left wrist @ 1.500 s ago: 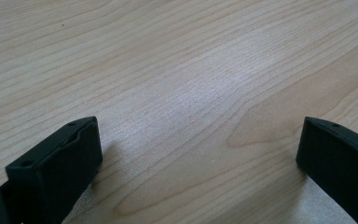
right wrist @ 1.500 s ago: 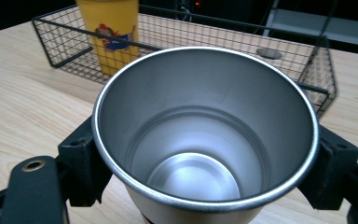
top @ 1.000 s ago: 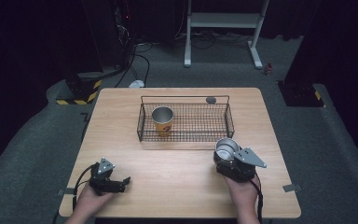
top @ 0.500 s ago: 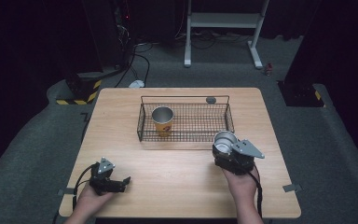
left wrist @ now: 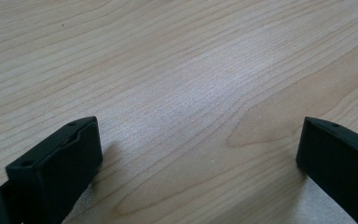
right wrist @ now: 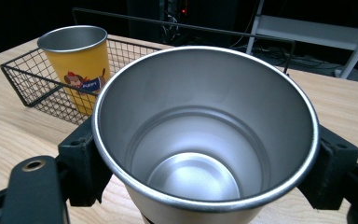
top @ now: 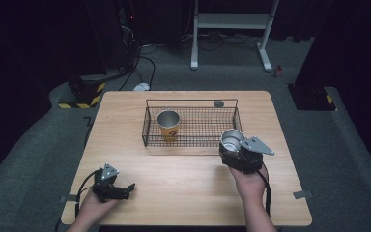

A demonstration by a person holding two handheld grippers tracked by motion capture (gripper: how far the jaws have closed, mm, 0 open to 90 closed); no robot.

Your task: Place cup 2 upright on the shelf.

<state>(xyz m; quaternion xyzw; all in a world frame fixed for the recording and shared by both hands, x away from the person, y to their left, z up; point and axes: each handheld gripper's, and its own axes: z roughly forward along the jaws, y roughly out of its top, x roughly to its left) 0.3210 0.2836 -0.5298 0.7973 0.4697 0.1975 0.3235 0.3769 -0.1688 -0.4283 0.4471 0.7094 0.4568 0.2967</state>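
Jaws of the right gripper clamp a steel cup on both sides; smooth, round, brushed inside, its base cut off below. High view: cup upright at table's 4 o'clock, just outside the wire basket, near its front right corner. Left gripper at 7 o'clock, black ribbed jaws spread wide over bare pale woodgrain table. Inside the basket, toward 10 o'clock in the right gripper view, stands a yellow cup, metal-rimmed; its printed figure hard to read.

Printed cup in basket (left end); steel cup before basket's right corner.
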